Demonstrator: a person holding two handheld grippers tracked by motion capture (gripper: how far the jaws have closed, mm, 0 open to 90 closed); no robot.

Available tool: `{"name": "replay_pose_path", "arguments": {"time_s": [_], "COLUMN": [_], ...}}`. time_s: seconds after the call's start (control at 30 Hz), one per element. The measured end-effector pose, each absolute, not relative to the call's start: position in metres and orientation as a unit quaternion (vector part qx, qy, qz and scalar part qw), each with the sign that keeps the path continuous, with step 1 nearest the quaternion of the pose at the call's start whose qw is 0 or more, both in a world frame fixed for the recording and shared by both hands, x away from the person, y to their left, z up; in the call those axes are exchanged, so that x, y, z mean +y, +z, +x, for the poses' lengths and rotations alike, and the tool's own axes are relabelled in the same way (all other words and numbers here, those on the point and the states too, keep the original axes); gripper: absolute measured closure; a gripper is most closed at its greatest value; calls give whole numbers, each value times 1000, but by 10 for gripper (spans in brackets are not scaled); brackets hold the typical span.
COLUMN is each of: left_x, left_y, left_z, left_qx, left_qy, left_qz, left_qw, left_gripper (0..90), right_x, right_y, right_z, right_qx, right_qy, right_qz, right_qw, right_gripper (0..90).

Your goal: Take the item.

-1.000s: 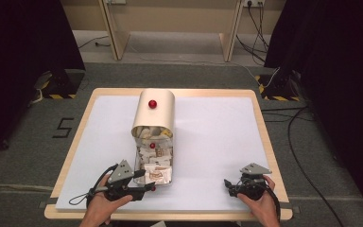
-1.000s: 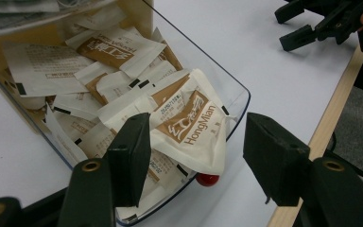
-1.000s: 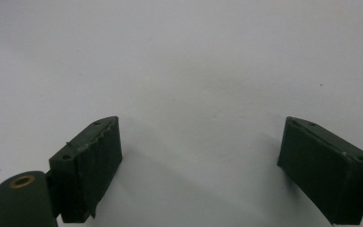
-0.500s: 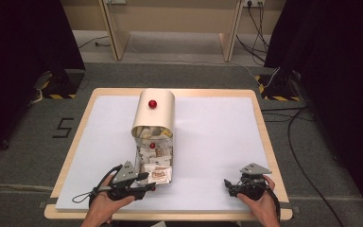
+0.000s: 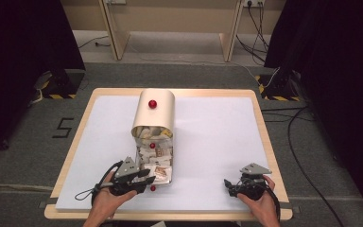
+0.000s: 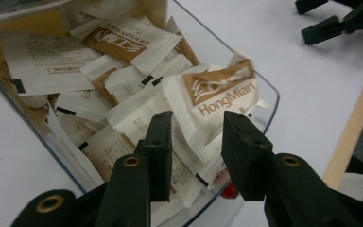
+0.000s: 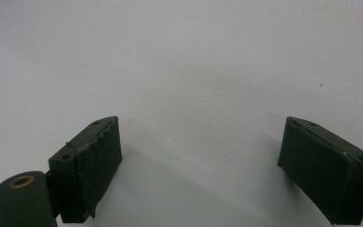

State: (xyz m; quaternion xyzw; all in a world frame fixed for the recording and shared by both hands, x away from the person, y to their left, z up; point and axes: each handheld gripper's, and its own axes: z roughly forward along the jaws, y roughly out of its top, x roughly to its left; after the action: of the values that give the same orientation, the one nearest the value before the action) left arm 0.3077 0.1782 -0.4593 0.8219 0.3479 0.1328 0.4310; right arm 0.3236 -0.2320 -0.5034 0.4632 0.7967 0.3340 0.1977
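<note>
One packet point(image 6: 217, 101) — the HongMian one at the tray point(image 5: 171, 176)'s near end — lies at twelve o'clock between the left gripper point(image 6: 196, 142)'s half-parted, just-closing jaws, unpinched, while the right gripper point(image 7: 198, 165) idles wide and empty.

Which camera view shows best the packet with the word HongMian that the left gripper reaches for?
The left gripper view: the packet sits close up between the left gripper jaws, its print readable, in the clear tray. The high view shows only small pale packets in the tray, none readable. The right gripper view shows the white table.
</note>
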Motion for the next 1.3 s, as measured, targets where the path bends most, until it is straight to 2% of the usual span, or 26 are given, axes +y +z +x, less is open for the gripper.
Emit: {"name": "replay_pose_path", "arguments": {"time_s": [0.07,0.23,0.53,0.83,1.3], "left_x": [177,175,168,171,188], "left_y": [-460,-462,-461,-459,-441], "left_z": [308,309,307,306,299], "left_qx": [348,346,322,312,303], "left_qy": [138,139,136,136,156], "left_qz": [823,826,831,825,808], "left_qw": [427,423,432,450,480], "left_gripper": [659,755,747,881,895], "right_x": [-232,-232,-232,-232,-232], "right_y": [-503,-503,-503,-503,-504], "right_z": [324,324,324,324,324], "right_qx": [796,797,797,797,797], "right_qy": [334,334,334,334,335], "right_qz": [464,463,463,463,463], "right_qw": [197,198,198,198,198], "right_gripper": [140,140,139,139,138]}}
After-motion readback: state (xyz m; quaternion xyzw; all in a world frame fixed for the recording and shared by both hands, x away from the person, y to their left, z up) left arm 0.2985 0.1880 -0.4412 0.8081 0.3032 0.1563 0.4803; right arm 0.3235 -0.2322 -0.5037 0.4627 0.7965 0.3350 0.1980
